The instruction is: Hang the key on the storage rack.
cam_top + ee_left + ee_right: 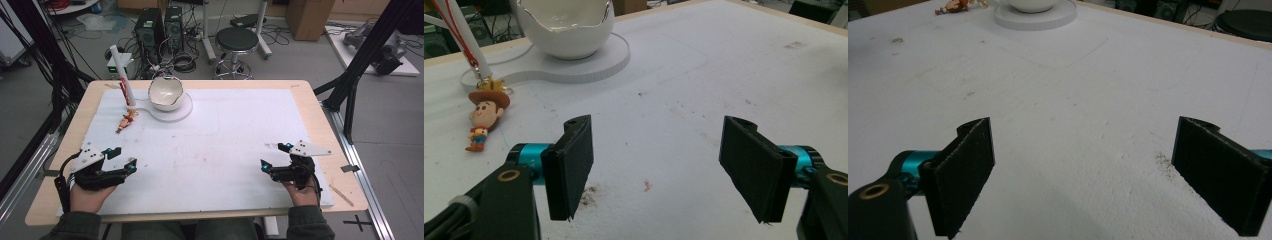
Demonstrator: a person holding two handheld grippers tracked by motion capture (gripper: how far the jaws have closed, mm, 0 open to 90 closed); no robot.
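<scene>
While both grippers are kept low at the near edge of the counter (310, 100), nothing is held: the left gripper (120, 159) has its fingers (572, 165) spread wide, and the right gripper (275, 156) is spread just as wide. The cowboy figure keychain (126, 121), nearest the left gripper, is laid flat on the white mat (225, 140) at the far left, just beside the egg-shaped bowl (165, 93) on its white base (182, 111). Its red lanyard is draped up a leaning white tube (122, 75). Broad open mat is left between grippers and figure, so an approach seems unobstructed; the bowl and tube crowd the far side.
</scene>
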